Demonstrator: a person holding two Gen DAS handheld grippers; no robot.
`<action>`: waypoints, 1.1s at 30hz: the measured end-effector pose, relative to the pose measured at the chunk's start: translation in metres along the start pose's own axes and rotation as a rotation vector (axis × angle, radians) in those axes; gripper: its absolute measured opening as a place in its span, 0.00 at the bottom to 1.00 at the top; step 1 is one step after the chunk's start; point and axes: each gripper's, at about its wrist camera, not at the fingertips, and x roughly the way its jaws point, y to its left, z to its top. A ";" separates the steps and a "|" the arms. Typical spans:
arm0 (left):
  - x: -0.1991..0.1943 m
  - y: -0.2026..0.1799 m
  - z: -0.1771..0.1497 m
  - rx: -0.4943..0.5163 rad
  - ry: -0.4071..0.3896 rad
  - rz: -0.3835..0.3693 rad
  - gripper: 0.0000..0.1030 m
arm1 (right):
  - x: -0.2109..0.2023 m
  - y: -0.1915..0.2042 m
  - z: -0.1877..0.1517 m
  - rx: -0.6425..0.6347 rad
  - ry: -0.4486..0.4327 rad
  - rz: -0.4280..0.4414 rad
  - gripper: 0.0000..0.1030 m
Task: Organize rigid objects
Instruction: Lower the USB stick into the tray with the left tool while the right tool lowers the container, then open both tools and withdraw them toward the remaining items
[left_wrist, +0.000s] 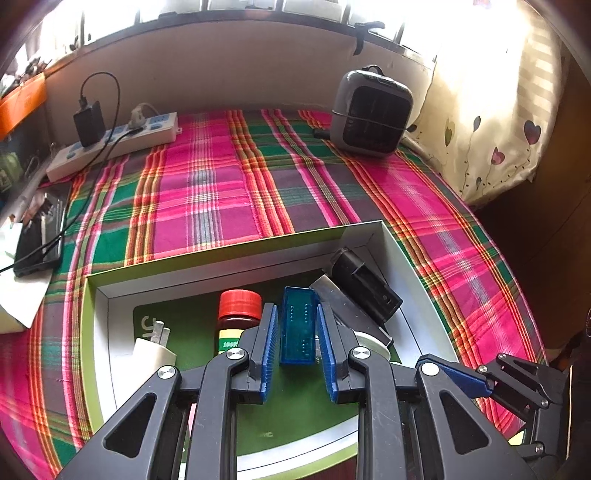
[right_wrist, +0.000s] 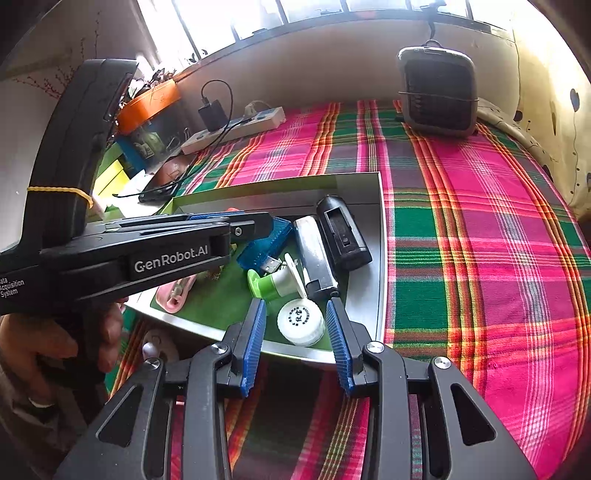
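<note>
Shallow white box with green liner sits on the plaid cloth; same box seen from the right wrist. Left gripper is over the box interior, blue pads either side of a translucent blue case; pads look just off the case sides with slim gaps, so a firm grasp can't be confirmed; jaws parted around it, reads as released. In the right wrist view the left gripper reaches in sideways above the blue case, a USB plug sticking out of its near end.

Right gripper hovers at the box's near edge, jaws wide apart, holding nothing; a white bottle cap lies between the fingertips, not touched.

Also in the box: red-capped brown bottle left of the case; white charger plug at the near left; black rectangular device at the far right corner; silver-white bar beside it; green-and-white spool; pink item at the left edge, partly hidden.

Outside the box: small grey fan heater at the back right; white power strip with black adapter at the back left; dark phone at the left edge.
</note>
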 end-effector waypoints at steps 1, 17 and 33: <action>-0.003 0.000 -0.001 0.002 -0.004 -0.002 0.22 | -0.002 0.001 -0.001 -0.001 -0.004 -0.002 0.35; -0.057 0.019 -0.038 -0.032 -0.074 -0.028 0.27 | -0.029 0.023 -0.017 -0.011 -0.054 -0.050 0.49; -0.099 0.066 -0.103 -0.152 -0.121 -0.025 0.35 | -0.034 0.064 -0.041 -0.060 -0.039 -0.065 0.50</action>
